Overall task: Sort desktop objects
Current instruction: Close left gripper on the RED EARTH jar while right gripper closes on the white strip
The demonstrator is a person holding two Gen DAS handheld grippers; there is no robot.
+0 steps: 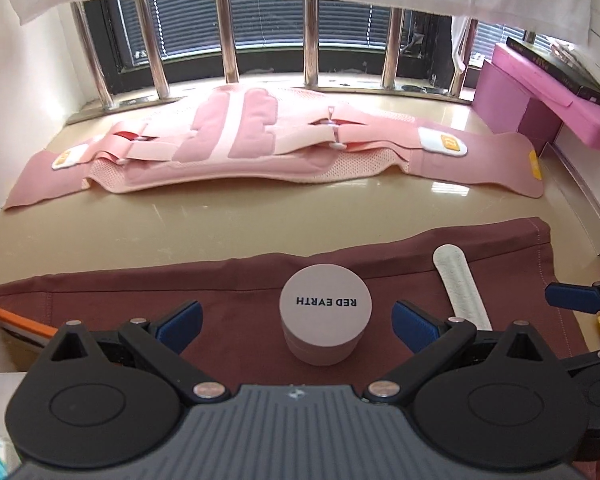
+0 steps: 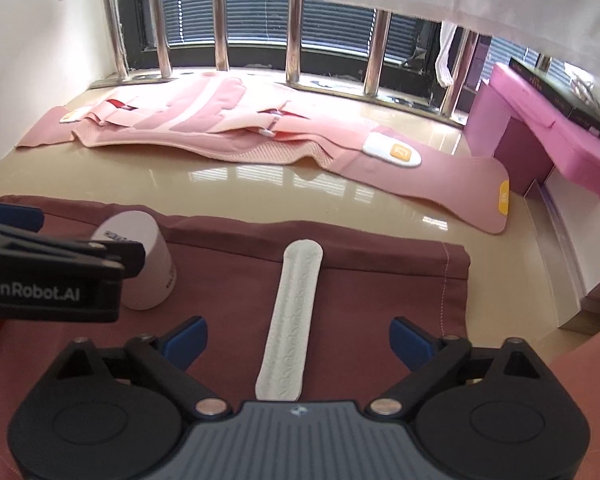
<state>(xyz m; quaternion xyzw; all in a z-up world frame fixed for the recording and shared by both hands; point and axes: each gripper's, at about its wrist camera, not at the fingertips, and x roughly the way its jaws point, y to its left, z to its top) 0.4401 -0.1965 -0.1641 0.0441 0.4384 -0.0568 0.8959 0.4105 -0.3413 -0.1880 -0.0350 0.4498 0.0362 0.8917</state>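
**Both grippers spread wide over maroon cloth**

Left gripper (image 1: 298,324) released, blue fingertips (image 1: 180,322) set far apart. Straddling the short round pale-grey jar with "RED EARTH" printed on its lid (image 1: 326,314), no contact on either side; jar upright on the maroon cloth (image 1: 140,300), centred between the pads. Off to the right of this gripper, the long flat white embossed strip with rounded ends (image 1: 460,284), lying flat on the same cloth. Beyond it, at the far right edge, one blue tip of the right gripper.

Right gripper (image 2: 298,342) likewise released, pads wide. White strip running lengthwise straight ahead, down the middle between the fingers, untouched. Jar to the left, partly hidden behind the left gripper's black body.

Farther ahead of both: pink padded waist belt with orange tags (image 2: 228,128) spread flat on the glossy beige sill (image 2: 260,196), before chrome window bars (image 1: 230,40). Magenta boxes (image 1: 540,96) far right.
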